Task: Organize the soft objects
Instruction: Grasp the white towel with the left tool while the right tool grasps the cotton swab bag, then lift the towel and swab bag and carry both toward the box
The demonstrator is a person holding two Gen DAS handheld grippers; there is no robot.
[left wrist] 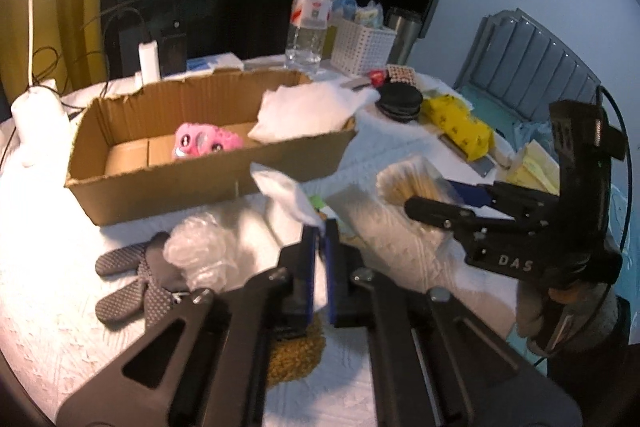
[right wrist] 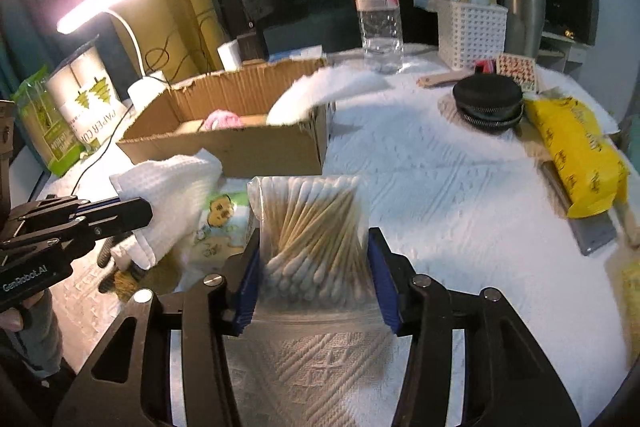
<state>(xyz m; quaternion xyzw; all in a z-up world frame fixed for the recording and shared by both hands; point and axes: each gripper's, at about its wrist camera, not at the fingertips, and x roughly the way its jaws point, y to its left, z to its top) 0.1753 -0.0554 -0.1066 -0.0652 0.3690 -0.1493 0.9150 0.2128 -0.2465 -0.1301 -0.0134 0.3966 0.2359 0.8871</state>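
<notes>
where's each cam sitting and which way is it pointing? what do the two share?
Left wrist: on the left tongs, facing the cardboard box; they pinch a white cloth; right tongs at right.
Right wrist: on the right tongs, facing the same way; they clamp a bag of cotton swabs; left tongs at left.
Shared: box, water bottle, white basket, yellow packet.

Box is raw matte cardboard with torn edges, tablecloth is embossed white fabric, swab bag is shiny clear plastic, cloth is waffle-weave, gloves look dotted and grippy.
</notes>
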